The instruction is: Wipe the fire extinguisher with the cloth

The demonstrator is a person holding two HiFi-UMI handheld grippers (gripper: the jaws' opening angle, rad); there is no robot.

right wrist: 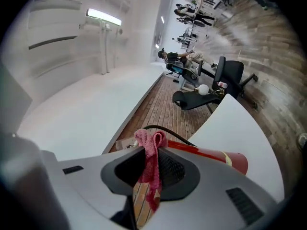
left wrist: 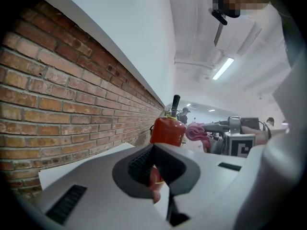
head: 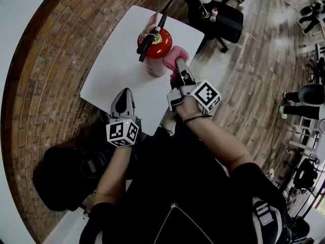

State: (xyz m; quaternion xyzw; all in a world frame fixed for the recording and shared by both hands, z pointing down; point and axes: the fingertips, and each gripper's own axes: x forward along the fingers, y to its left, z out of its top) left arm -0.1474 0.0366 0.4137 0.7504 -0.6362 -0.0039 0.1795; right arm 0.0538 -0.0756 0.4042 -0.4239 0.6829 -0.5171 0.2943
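Now the right gripper (head: pixel 179 63) pinches one pink cloth (head: pixel 171 56) by one fire extinguisher (head: pixel 162 42); left gripper (head: pixel 124 93) jaws pressed together.

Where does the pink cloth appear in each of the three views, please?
Head view: cloth, upper centre, right of the fire extinguisher.
Left gripper view: right of centre, beside the fire extinguisher.
Right gripper view: low centre, between the jaws.
Shared landmark: the fire extinguisher.

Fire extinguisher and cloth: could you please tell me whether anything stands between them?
Nothing visible does. The pink cloth, clamped in the right gripper, sits right beside the fire extinguisher on the table; whether they touch is unclear.
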